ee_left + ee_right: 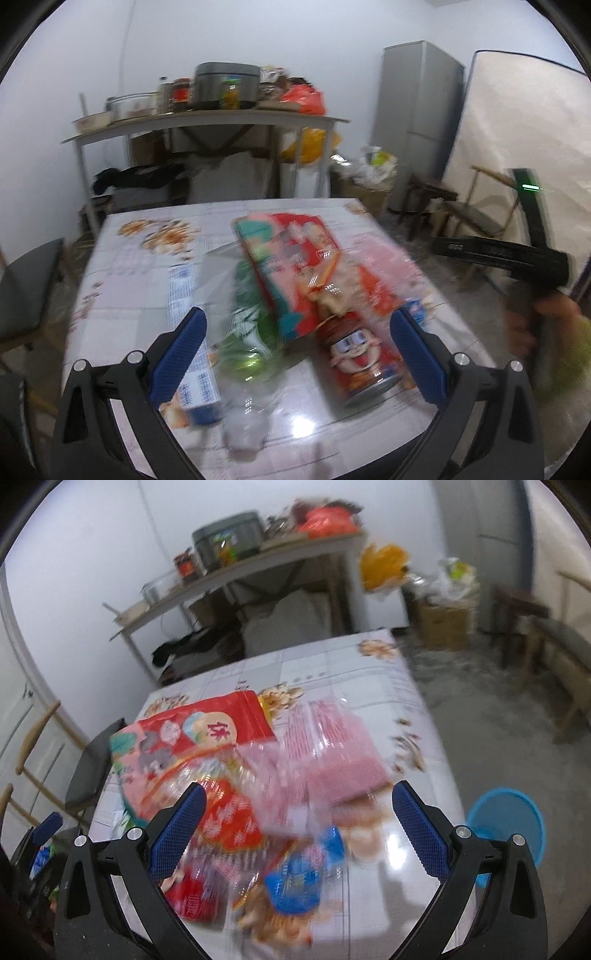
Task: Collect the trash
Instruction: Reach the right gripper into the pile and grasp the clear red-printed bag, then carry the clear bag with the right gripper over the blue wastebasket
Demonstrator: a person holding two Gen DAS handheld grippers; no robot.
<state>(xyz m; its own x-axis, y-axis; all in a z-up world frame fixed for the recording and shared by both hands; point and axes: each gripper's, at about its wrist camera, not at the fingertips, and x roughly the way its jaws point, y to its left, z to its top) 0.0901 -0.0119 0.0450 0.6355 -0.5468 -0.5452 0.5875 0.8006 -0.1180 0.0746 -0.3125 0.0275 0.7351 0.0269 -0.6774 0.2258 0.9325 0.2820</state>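
1. Two grippers hang over one cluttered table (147,251), and we see both with their blue pads spread wide and nothing between them: the left gripper (297,354) and the right gripper (299,830) are released and empty.
2. Containers first: a blue bin (506,823) stands on the floor at about 3 o'clock from the right gripper, just off the table's right edge; we cannot tell whether anything is in it because of blur.
3. A cardboard box (443,622) on the floor at 1 o'clock in the right view is heaped with pale bags and wrappers.
4. Trash on the table, from the left view: a red can (360,363) with a cartoon face lies on its side at 1 o'clock from the left gripper, its metal end toward us.
5. A crumpled clear bottle with a green label (251,332) lies at 11 o'clock, between the pads.
6. A big red snack bag (291,266) rests tilted at 12 o'clock, overlapping both the bottle and the can.
7. A small blue-and-white carton (199,395) sits beside the left pad, at 8 o'clock.
8. In the right view a pink plastic bag (332,753) lies at 12 o'clock beside the red snack bag, and a blue wrapper (295,882) sits at 6 o'clock among blurred packets.
9. Around us: a shelf table (207,123) against the wall carries a grey cooker (225,85), jars and an orange bag (304,98).
10. A grey fridge (417,122) stands at 2 o'clock.
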